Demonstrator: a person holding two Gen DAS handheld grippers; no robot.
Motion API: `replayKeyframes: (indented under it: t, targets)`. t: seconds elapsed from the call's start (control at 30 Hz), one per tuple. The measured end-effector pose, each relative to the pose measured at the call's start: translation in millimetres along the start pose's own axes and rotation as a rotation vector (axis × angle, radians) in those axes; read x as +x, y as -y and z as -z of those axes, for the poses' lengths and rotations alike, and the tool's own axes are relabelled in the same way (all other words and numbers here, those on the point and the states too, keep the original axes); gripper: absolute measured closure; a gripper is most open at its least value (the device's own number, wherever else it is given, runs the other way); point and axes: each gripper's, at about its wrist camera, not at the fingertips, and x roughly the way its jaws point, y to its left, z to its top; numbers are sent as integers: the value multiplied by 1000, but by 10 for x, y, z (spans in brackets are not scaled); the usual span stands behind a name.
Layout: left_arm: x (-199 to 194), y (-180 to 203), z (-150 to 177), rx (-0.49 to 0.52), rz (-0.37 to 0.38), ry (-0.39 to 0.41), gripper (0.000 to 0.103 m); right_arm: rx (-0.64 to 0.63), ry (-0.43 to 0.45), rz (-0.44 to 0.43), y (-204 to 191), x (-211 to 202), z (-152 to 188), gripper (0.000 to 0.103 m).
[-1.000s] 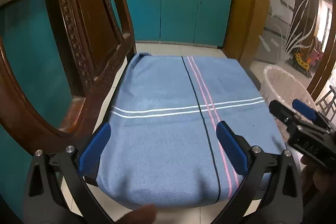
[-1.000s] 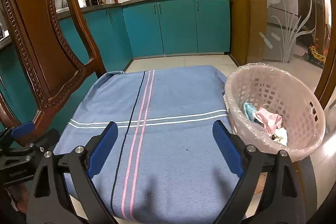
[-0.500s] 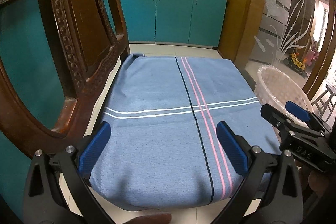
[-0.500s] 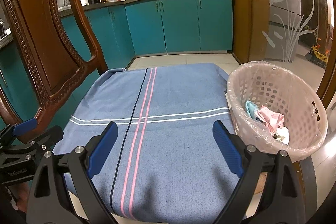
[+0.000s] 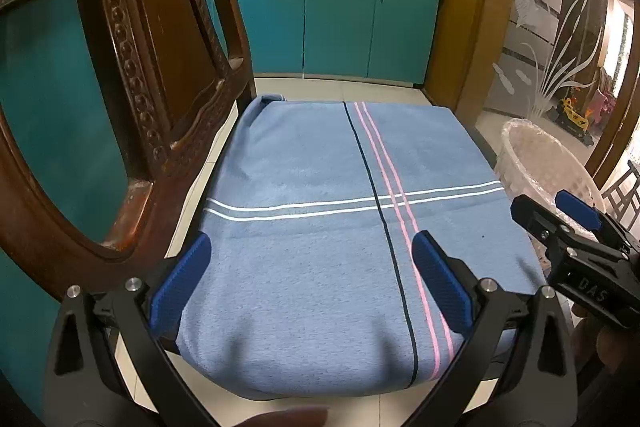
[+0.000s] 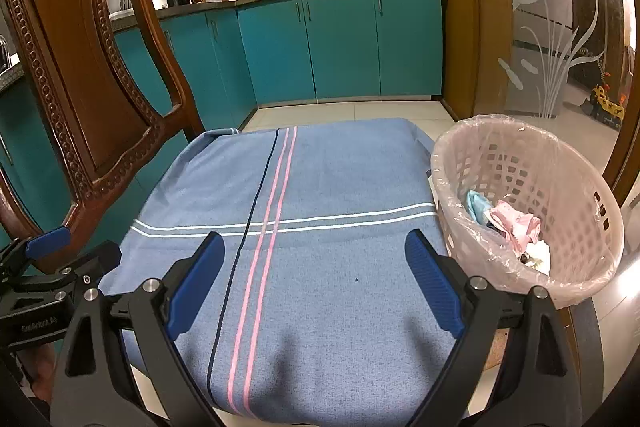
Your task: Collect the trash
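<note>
A pink plastic trash basket (image 6: 568, 279) lined with a clear bag stands right of the chair seat; crumpled pink, blue and white trash (image 6: 516, 227) lies inside it. In the left wrist view the basket (image 5: 532, 163) shows at the right edge. A blue striped cloth (image 6: 304, 227) covers the seat (image 5: 320, 227), and no trash lies on it. My right gripper (image 6: 314, 257) hovers open over the cloth's near part, nothing between its blue pads. My left gripper (image 5: 310, 257) is also open and empty above the cloth. Each gripper shows in the other's view, left (image 6: 60, 255) and right (image 5: 556, 213).
A carved wooden chair back (image 6: 80, 75) rises at the left, close to my left gripper. Teal kitchen cabinets (image 6: 340, 47) with pots on the counter stand behind. A frosted glass door (image 6: 560, 27) is at the right. Pale tiled floor (image 6: 348, 111) lies beyond the seat.
Both views have shifted only slightly; the grippers stay open and empty over the cloth, and the basket's contents are unchanged.
</note>
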Motion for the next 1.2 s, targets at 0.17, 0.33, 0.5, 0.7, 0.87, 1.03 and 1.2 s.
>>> replayKeyframes:
  t: [0.17,0.33,0.5,0.7,0.87,1.03,1.2]
  targets:
    - [11,-21,-2,-1,2,1,3,-2,-4,1,-4,8,1,13]
    - [24,-32,-11,-2,4,1,3,-3,-7,2,-1,13,6,13]
    - [24,-37,-8,0,5,2,3,-4,-8,2,2,16,9,13]
    - [-3,-26,3,4,4,5,3,-3,-8,1,0,17,10,13]
    - [-15,-7,9,6,3,4,3,-4,-8,1,1,18,11,13]
    - [-12,0,7,8,4,3,3,-5,-9,1,-2,18,13,13]
    - [-11,8,9,7,2,1,3,-6,-7,1,0,16,14,13]
